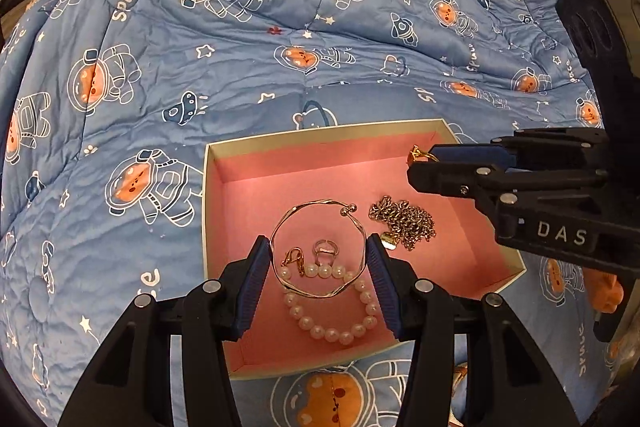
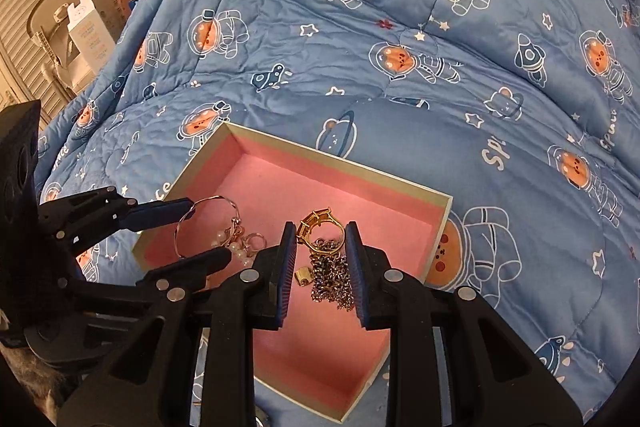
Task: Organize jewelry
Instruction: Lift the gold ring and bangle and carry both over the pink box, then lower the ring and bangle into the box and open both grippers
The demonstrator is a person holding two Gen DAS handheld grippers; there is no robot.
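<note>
A pink-lined box (image 1: 280,143) (image 2: 400,187) lies on the blue quilt. My left gripper (image 1: 319,255) is shut on a thin twisted bangle (image 1: 320,205), its pads touching both sides, over the box. Under the bangle lie a pearl bracelet (image 1: 332,333) and a small ring (image 1: 325,247). A silver chain (image 1: 408,221) (image 2: 330,277) lies on the box floor. My right gripper (image 2: 321,231) is shut on a gold ring (image 2: 320,227), held above the chain; it also shows in the left wrist view (image 1: 418,157).
The blue astronaut-print quilt (image 1: 240,67) (image 2: 440,67) covers the bed all around the box. A wall stands behind the bed. Shelving and a white carton (image 2: 86,31) stand at far left in the right wrist view.
</note>
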